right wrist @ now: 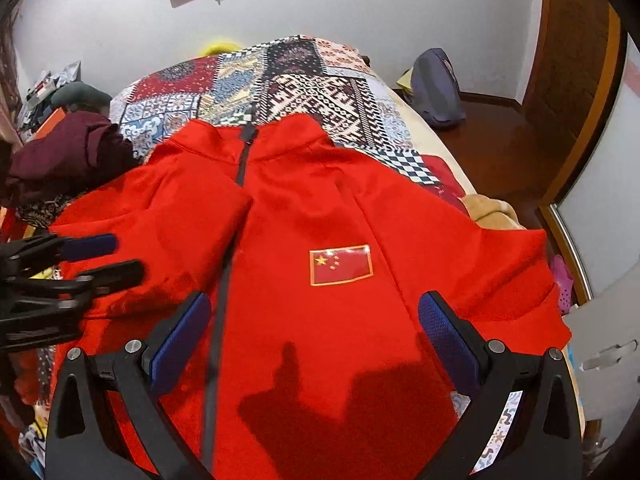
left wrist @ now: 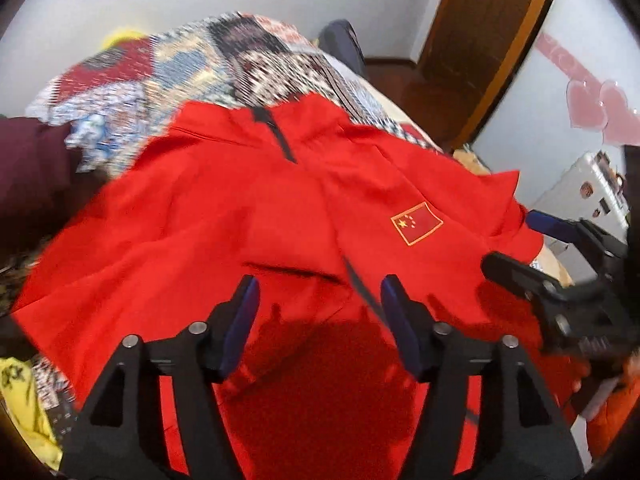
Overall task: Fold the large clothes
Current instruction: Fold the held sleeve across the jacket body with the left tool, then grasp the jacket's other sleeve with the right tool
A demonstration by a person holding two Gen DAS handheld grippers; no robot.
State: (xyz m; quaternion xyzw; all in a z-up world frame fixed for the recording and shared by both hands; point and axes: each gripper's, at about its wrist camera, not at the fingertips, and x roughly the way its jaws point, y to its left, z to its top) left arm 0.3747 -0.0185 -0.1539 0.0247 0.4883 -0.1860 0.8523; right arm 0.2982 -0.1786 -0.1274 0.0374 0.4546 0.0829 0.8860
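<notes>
A large red zip jacket (left wrist: pixel 248 216) with a flag patch (left wrist: pixel 416 222) lies front up on a patchwork bedspread (left wrist: pixel 168 64), collar at the far end. It also shows in the right wrist view (right wrist: pixel 360 216), with its left sleeve folded across the chest. My left gripper (left wrist: pixel 318 300) is open and empty, hovering over the lower middle of the jacket near the zip. My right gripper (right wrist: pixel 314 314) is open and empty above the lower right front, below the flag patch (right wrist: pixel 341 265). Each gripper shows at the edge of the other's view.
A dark maroon garment (right wrist: pixel 68 152) is heaped at the left of the bed. A yellow cloth (left wrist: pixel 24 404) lies at the near left. A blue-grey bag (right wrist: pixel 438 84) sits on the dark floor to the right, by a wooden door frame (left wrist: pixel 496 32).
</notes>
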